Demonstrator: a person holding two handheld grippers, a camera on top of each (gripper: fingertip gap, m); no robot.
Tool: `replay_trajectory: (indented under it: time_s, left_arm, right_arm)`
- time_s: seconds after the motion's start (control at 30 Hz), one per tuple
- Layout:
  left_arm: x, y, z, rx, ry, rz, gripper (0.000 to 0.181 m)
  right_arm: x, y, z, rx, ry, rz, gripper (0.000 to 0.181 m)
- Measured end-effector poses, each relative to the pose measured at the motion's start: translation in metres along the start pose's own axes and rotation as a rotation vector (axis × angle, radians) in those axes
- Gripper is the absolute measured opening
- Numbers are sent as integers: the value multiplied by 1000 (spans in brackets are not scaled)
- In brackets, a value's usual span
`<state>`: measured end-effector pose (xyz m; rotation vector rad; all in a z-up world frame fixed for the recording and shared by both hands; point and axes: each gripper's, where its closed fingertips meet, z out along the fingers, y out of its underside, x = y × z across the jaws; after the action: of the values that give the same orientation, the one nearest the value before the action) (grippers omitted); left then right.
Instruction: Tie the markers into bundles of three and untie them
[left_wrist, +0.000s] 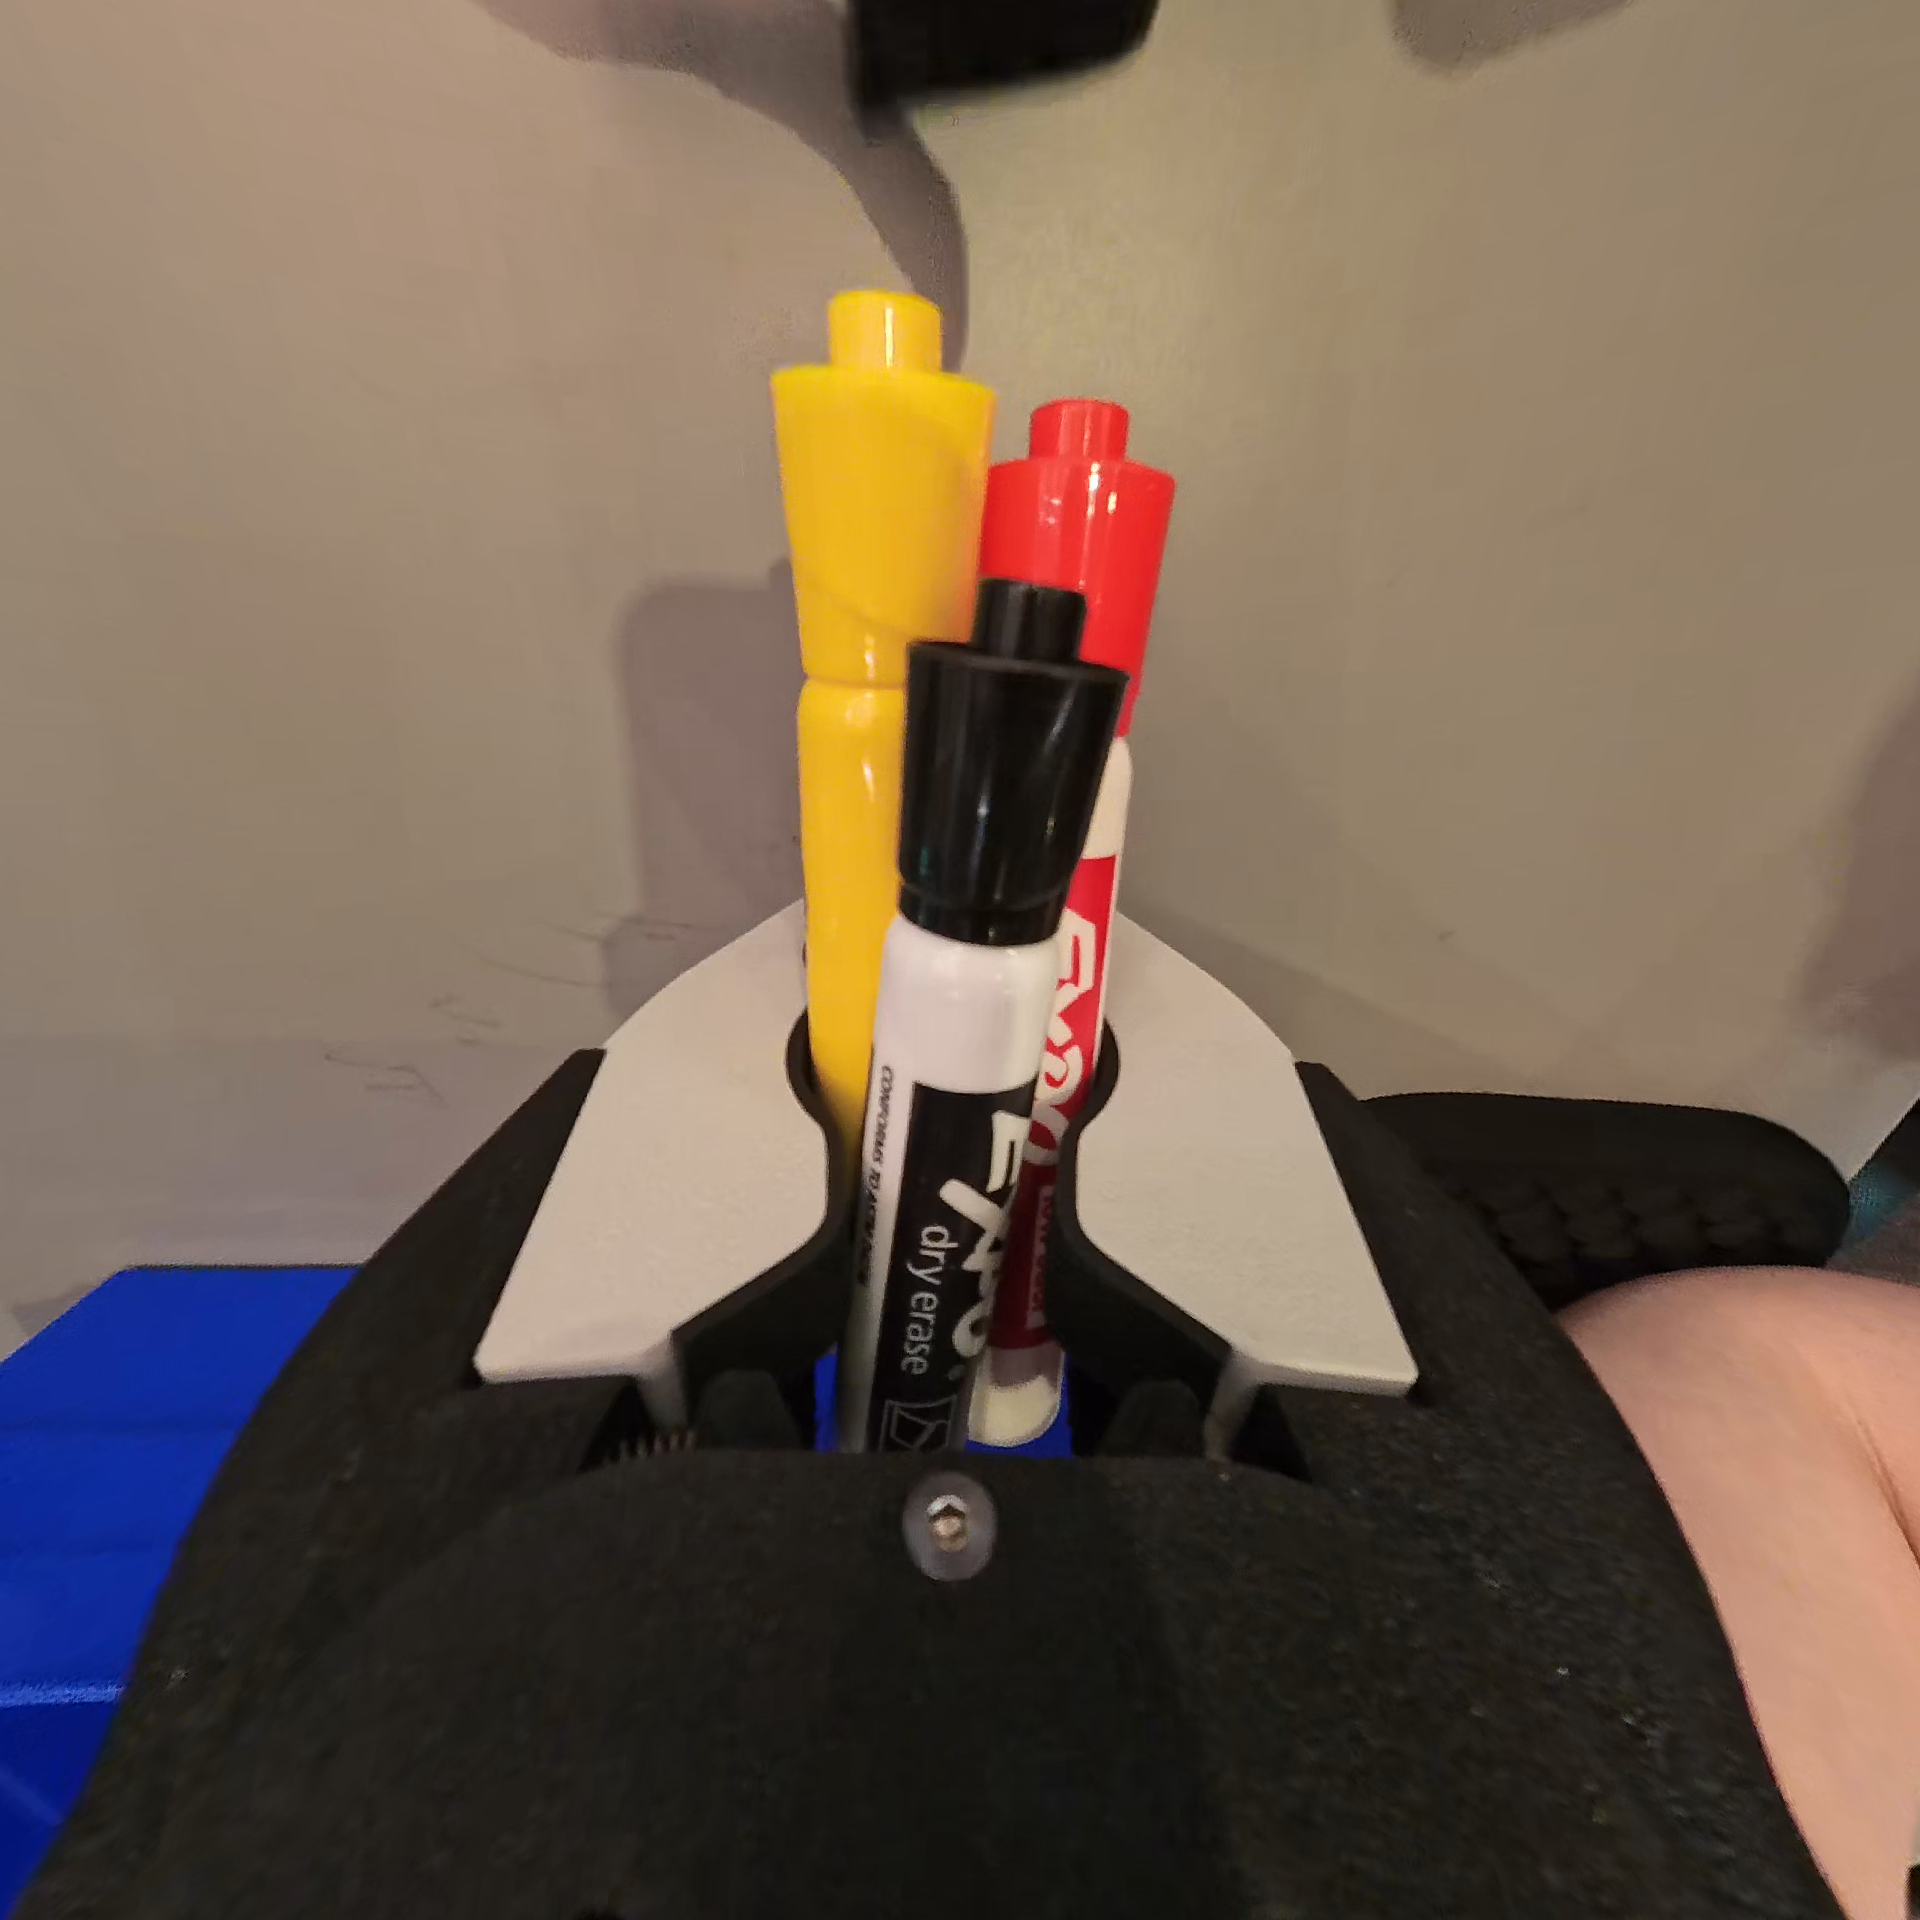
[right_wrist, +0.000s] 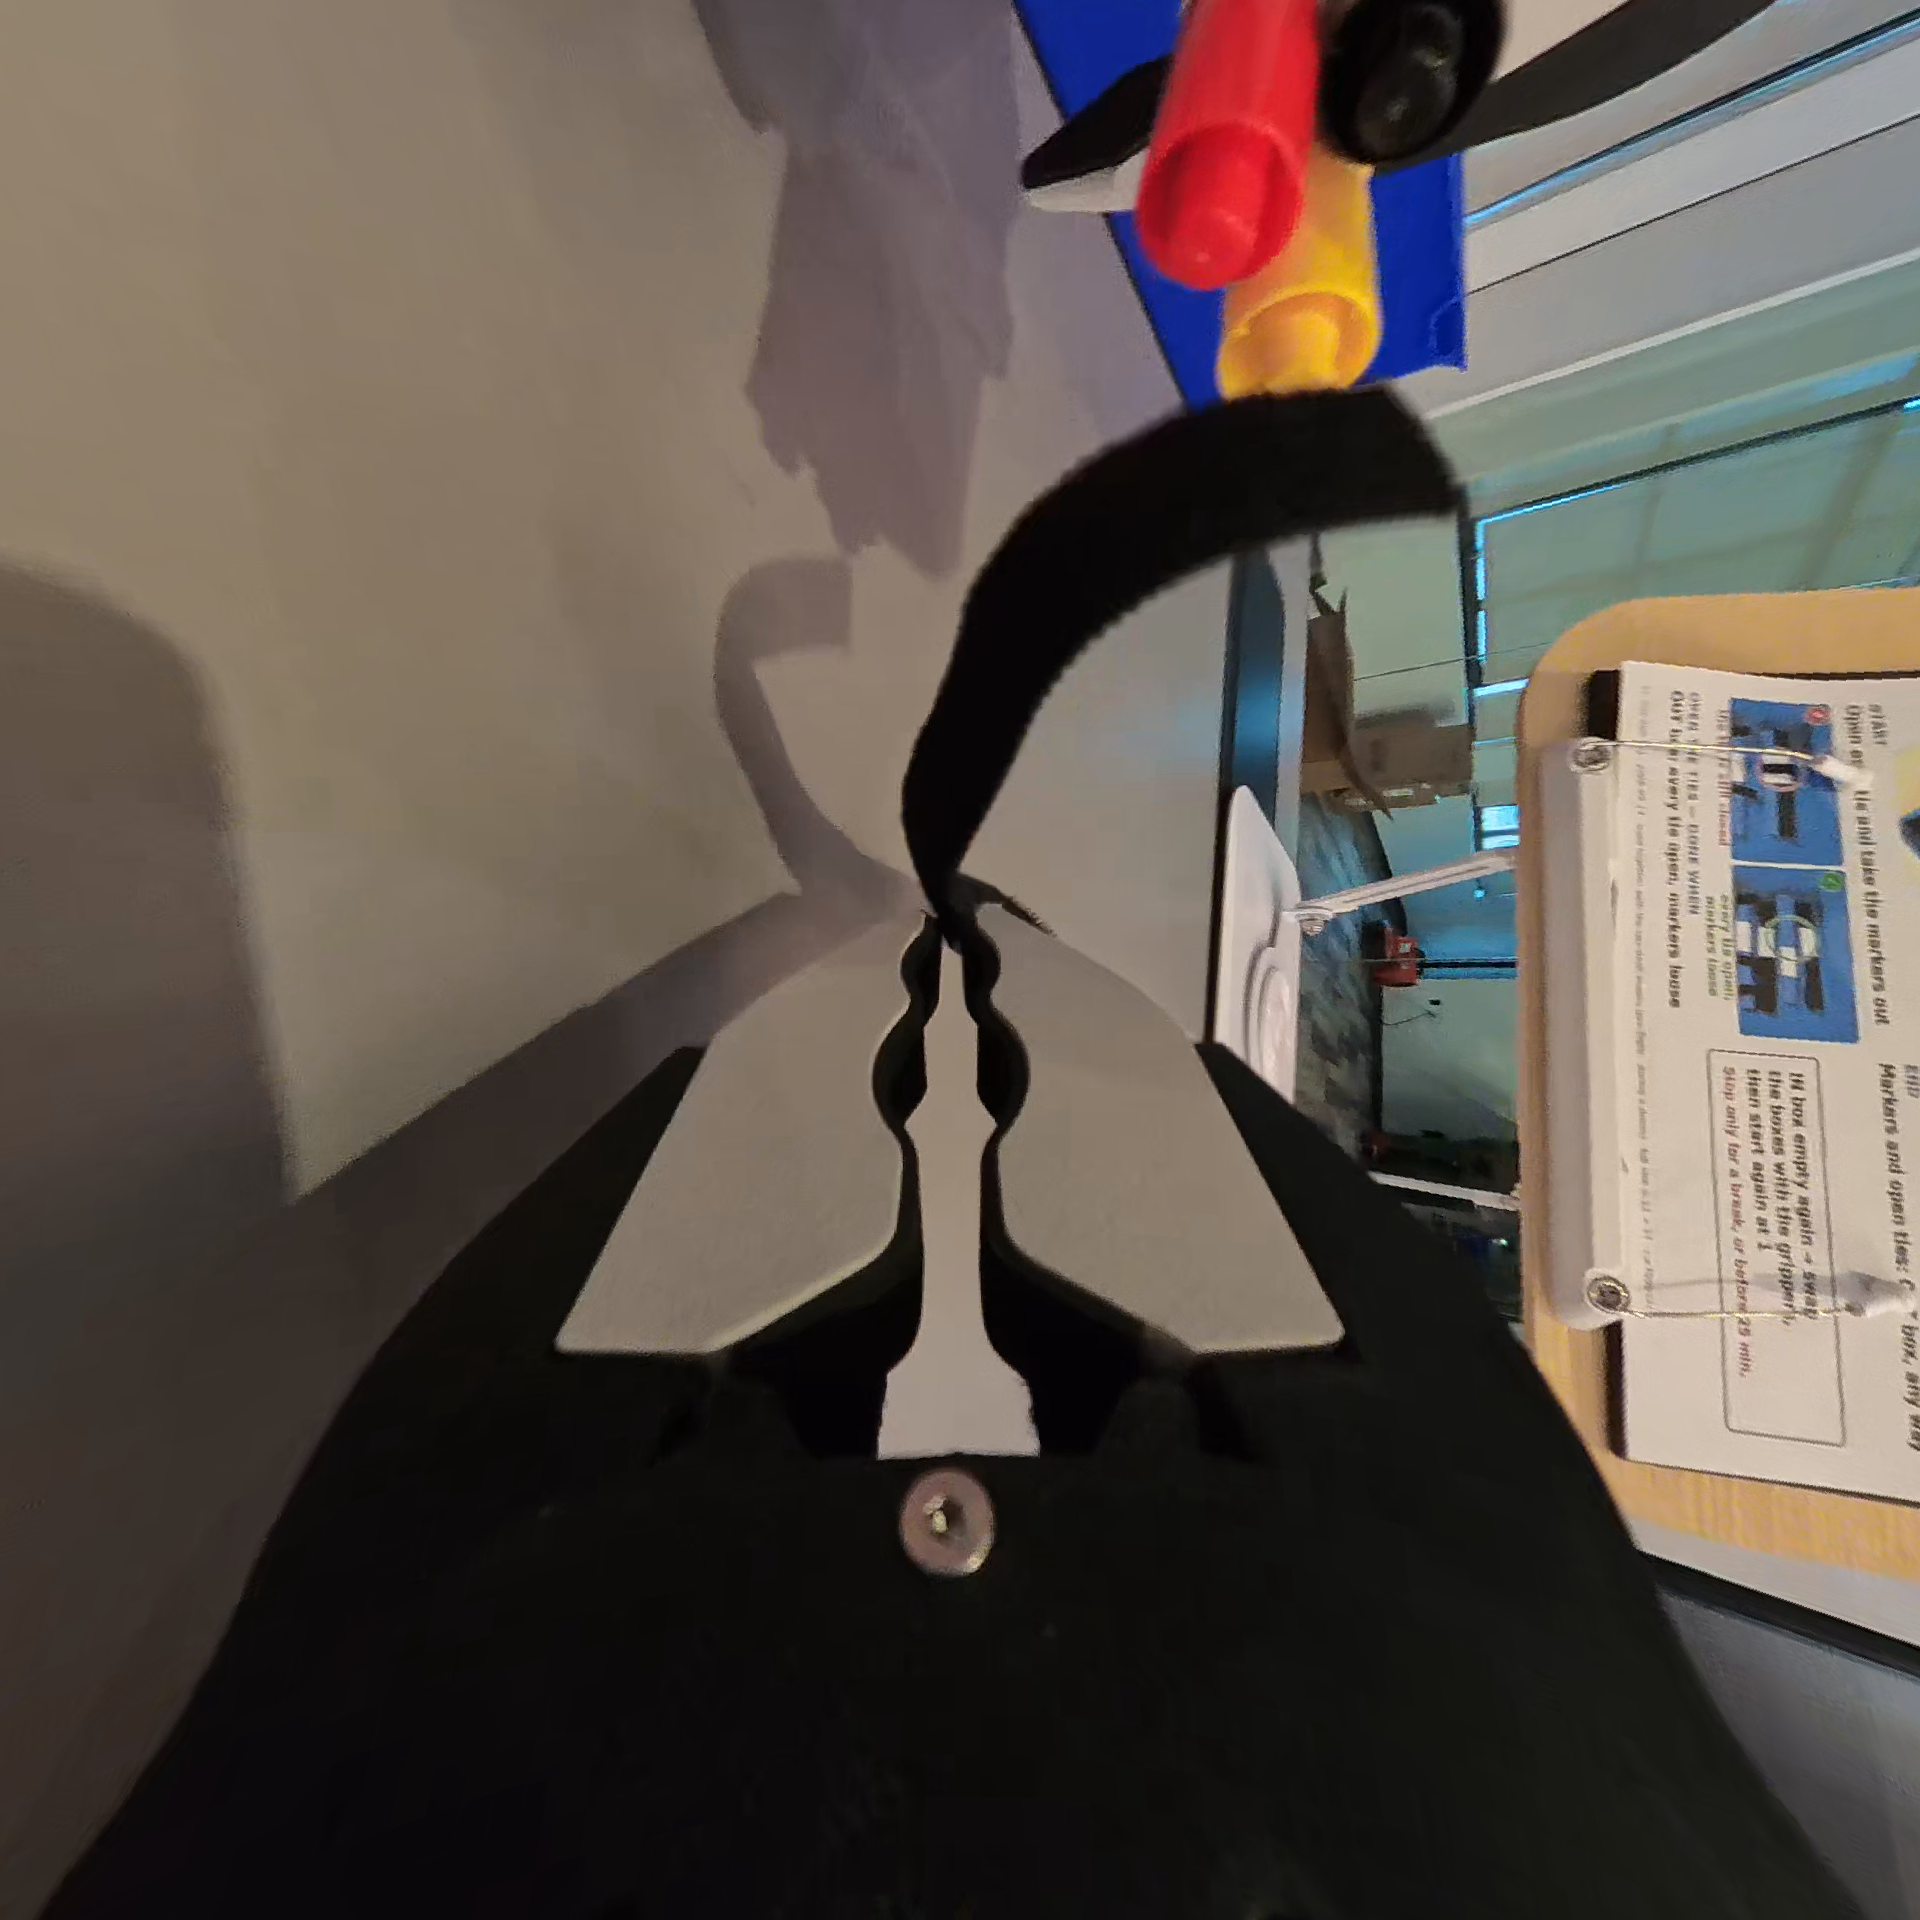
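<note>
My left gripper (left_wrist: 956, 1049) is shut on three markers held side by side above the grey table: a yellow marker (left_wrist: 873, 644), a red marker (left_wrist: 1086, 582) and a black marker (left_wrist: 987, 831), caps pointing away from me. My right gripper (right_wrist: 951, 925) is shut on one end of a black strap (right_wrist: 1143, 520), which curves up and to the right. The right wrist view also shows the three marker caps at the top: red (right_wrist: 1226, 177), yellow (right_wrist: 1299, 312) and black (right_wrist: 1403, 73), just beyond the strap's free end. The strap's dark end shows at the top of the left wrist view (left_wrist: 997, 42).
A blue box (left_wrist: 156, 1455) lies under my left gripper and also shows in the right wrist view (right_wrist: 1423, 260). A wooden board (right_wrist: 1558, 665) with a printed instruction sheet (right_wrist: 1766, 1091) stands at the right. A person's hand (left_wrist: 1766, 1558) is at the right of the left wrist view. Left tips to right tips: about 15 cm.
</note>
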<state>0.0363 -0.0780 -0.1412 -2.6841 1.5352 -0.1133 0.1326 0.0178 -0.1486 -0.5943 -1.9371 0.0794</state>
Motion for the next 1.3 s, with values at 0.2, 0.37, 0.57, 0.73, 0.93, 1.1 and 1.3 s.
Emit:
replay_trajectory:
  time_s: [0.2, 0.37, 0.57, 0.73, 0.93, 1.1, 1.3]
  left_arm:
    - [1, -2, -1, 1, -16, 24, 42]
    - [6, -3, 2, -32, 10, 58, 42]
    - [-4, 1, -5, 2, -26, 48, 42]
    - [-7, 9, -9, 33, -28, 28, 42]
    - [-19, 23, -15, 12, -79, -32, 42]
    - [-21, 30, -14, -8, -90, -31, 42]
    - [-19, 26, -16, 6, -85, -27, 42]
  right_arm:
    - [-10, 5, 7, -14, -55, 29, 6]
    - [-10, 11, 9, -19, -59, 46, 4]
    - [-12, 16, 12, -33, -71, 31, 6]
    - [4, 4, 3, 57, -53, 228, 9]
    - [58, 40, -18, 25, 86, 846, 20]
    - [37, 48, -21, 69, -6, 1599, 45]
    - [21, 40, -6, 53, 8, 1801, 35]
